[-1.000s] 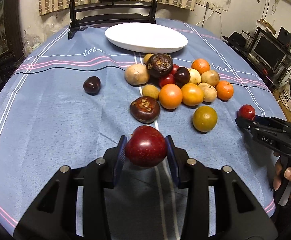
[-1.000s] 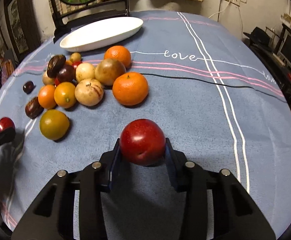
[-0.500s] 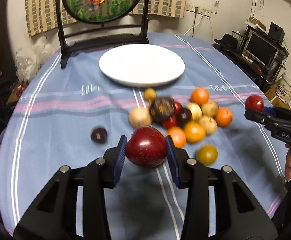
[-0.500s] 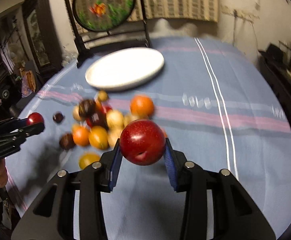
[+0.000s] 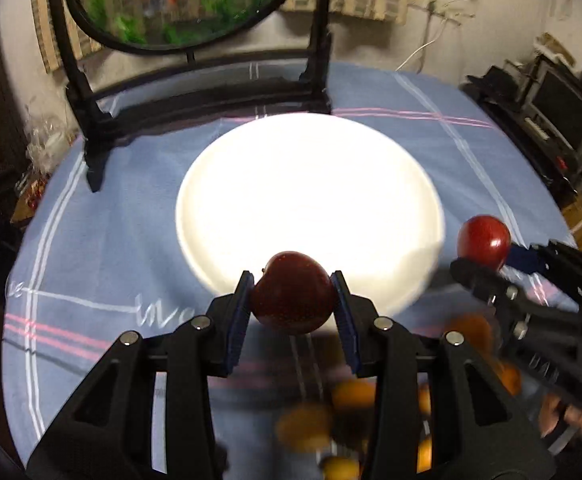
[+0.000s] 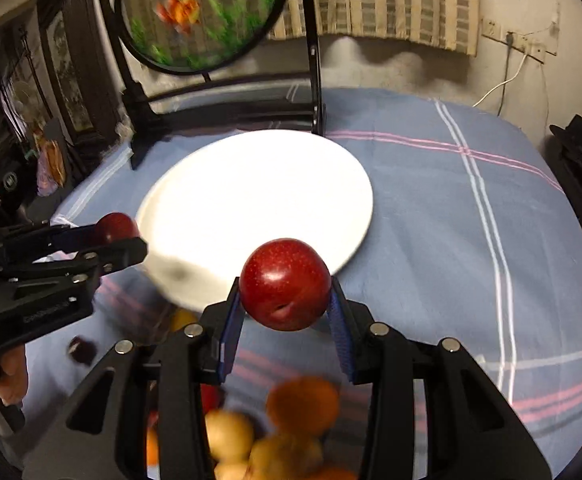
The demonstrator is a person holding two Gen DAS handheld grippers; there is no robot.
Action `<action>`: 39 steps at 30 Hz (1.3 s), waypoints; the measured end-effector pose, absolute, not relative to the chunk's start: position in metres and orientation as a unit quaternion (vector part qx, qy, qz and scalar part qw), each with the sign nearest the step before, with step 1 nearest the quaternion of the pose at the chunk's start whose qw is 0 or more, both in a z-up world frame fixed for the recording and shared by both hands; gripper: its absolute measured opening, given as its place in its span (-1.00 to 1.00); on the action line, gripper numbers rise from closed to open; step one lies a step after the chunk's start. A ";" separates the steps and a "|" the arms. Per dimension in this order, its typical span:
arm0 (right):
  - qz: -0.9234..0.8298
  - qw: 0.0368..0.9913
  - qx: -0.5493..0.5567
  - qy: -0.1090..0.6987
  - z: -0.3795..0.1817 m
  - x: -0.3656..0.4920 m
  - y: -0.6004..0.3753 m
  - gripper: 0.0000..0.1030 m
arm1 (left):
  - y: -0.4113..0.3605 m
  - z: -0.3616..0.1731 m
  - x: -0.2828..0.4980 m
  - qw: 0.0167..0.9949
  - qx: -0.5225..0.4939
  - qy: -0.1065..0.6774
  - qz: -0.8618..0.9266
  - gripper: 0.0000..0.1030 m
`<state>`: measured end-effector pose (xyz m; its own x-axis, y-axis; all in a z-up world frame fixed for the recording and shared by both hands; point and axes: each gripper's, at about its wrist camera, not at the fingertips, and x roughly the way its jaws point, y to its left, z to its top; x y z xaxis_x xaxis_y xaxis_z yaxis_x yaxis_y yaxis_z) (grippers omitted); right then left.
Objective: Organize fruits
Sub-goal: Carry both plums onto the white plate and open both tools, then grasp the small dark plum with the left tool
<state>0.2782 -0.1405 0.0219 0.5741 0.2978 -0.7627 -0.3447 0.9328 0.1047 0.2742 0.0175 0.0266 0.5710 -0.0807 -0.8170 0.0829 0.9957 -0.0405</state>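
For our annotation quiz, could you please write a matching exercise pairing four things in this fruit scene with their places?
Things:
1. dark red fruit
2. bright red fruit
3. white plate
4. orange fruits

Places:
A. bare, on the blue cloth
B. in the right gripper
C. below the grippers, off the plate
D. in the left gripper

Pairs: 1-D, 2-B, 3-A, 4-C

Black plastic tongs [image 5: 293, 304] with blue pads [image 5: 238, 320] and silver screws [image 5: 129, 336].

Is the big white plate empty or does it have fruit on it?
Empty. The white plate shows only bare white; both red fruits, left and right, sit clamped in the tools, off the plate.
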 end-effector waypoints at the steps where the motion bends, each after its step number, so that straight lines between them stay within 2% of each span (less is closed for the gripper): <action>1: 0.181 0.882 -0.032 0.434 0.015 0.291 -0.136 -0.20 | 0.017 0.022 0.285 0.882 -0.005 0.468 -0.047 -0.23; 8: 0.168 0.858 -0.052 0.482 -0.015 0.343 -0.119 -0.18 | 0.026 -0.010 0.336 0.866 -0.034 0.498 -0.018 -0.21; 9: 0.166 0.857 -0.056 0.485 -0.016 0.347 -0.118 -0.14 | 0.031 -0.011 0.340 0.866 -0.050 0.498 -0.013 -0.09; 10: 0.161 0.857 -0.058 0.486 -0.016 0.351 -0.117 0.04 | 0.033 -0.009 0.341 0.868 -0.060 0.493 -0.010 0.08; 11: 0.148 0.865 -0.058 0.476 -0.012 0.352 -0.118 0.21 | 0.036 -0.005 0.339 0.873 -0.064 0.484 -0.006 0.41; 12: 0.143 0.873 -0.055 0.462 -0.009 0.349 -0.121 0.21 | 0.037 0.002 0.334 0.882 -0.062 0.467 0.001 0.49; 16: 0.148 0.892 -0.042 0.426 0.012 0.332 -0.136 0.22 | 0.039 0.027 0.315 0.902 -0.037 0.431 0.008 0.56; 18: 0.152 0.895 -0.030 0.419 0.020 0.318 -0.147 0.22 | 0.044 0.038 0.298 0.909 -0.046 0.415 0.008 0.69; 23: 0.156 0.900 -0.019 0.407 0.033 0.267 -0.170 0.22 | 0.052 0.047 0.248 0.918 -0.034 0.395 0.008 0.79; 28: 0.150 0.905 -0.002 0.397 0.035 0.213 -0.188 0.25 | 0.051 0.038 0.190 0.923 -0.003 0.386 0.001 0.80; 33: 0.124 0.906 -0.035 0.402 0.020 0.168 -0.196 0.26 | 0.050 0.022 0.146 0.917 0.012 0.398 -0.009 0.80; 39: 0.128 0.899 0.006 0.418 -0.003 0.150 -0.209 0.26 | 0.054 0.014 0.127 0.919 0.009 0.394 0.000 0.87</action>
<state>0.1500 -0.2090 -0.0030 0.6169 0.2353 -0.7510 -0.2255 0.9671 0.1177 0.1267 0.0540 0.0141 0.6898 0.0069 -0.7239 0.0075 0.9998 0.0168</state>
